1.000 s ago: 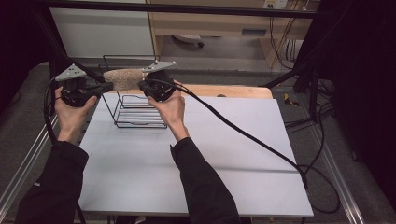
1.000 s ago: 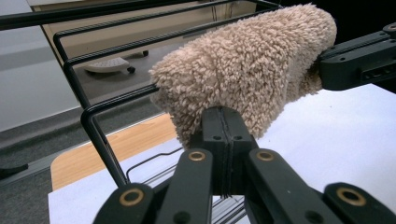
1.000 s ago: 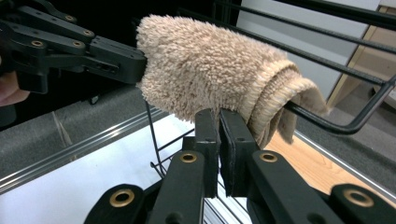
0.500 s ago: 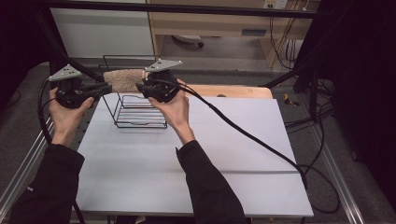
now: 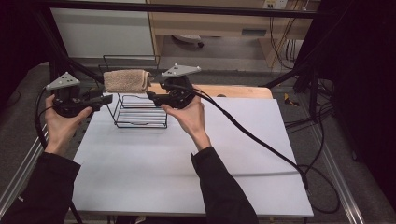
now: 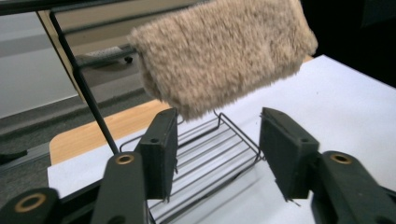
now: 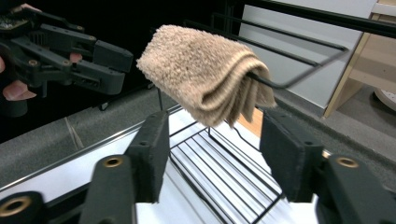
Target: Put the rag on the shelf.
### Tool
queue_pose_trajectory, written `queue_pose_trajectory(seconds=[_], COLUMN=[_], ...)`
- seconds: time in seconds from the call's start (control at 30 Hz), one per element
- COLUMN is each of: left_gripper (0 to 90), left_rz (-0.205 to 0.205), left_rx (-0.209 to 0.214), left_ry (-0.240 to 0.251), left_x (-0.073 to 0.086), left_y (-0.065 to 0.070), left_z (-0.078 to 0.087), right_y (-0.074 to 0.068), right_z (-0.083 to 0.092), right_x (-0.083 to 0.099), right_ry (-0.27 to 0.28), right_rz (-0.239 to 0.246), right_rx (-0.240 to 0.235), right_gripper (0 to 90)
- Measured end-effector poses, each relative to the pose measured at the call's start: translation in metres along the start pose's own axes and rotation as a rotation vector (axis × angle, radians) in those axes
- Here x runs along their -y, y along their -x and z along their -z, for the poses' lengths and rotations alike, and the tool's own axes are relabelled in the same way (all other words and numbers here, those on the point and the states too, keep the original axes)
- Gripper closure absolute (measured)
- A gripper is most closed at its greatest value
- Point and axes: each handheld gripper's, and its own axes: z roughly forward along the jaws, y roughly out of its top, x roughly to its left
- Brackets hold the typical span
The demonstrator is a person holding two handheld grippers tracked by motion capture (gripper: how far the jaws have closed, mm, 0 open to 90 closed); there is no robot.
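A folded beige towel (image 5: 126,80) hangs over the top bar of a black wire rack (image 5: 140,111) at the back left of the white table. My left gripper (image 5: 110,99) hovers open just left of the rack, below the towel (image 6: 219,51). To the rack's right, my right gripper (image 5: 150,96) is open too, its jaws pointing at the towel (image 7: 205,74) from just below and apart from it. The left gripper (image 7: 122,65) appears beyond the towel in the right gripper view. Nothing sits between either pair of jaws.
The white table (image 5: 196,163) stretches toward the person, with a wooden board (image 5: 233,91) along its back edge. A black cable (image 5: 252,135) trails from the right gripper across the table to the right. Black frame bars stand behind the rack.
Both grippers have drawn back from the towel, the left one to the left and the right one to the right. The towel stays draped on the rack bar.
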Motion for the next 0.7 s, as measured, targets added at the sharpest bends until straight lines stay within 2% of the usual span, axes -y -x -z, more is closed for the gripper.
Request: queue_pose_trajectory(seconds=[0.17, 0.33, 0.47, 0.7], left_gripper=[37.3, 30.0, 24.3, 15.1], left_rz=[-0.003, 0.005, 0.005, 0.005], left_rx=[-0.003, 0.021, 0.043, 0.058], left_ry=[-0.013, -0.014, -0.029, -0.049], left_x=[0.013, 0.026, 0.039, 0.06], left_y=[0.006, 0.012, 0.018, 0.027], left_z=[-0.001, -0.003, -0.006, -0.013], right_y=[0.007, 0.014, 0.022, 0.04], right_z=[0.014, 0.029, 0.042, 0.067], right_x=[0.011, 0.025, 0.041, 0.074], right_ry=[0.0, -0.008, -0.021, -0.05], right_rz=[-0.011, -0.02, -0.024, -0.069], right_rx=[0.012, 0.031, 0.053, 0.062], right_gripper=[32.4, 24.2, 17.8, 12.7])
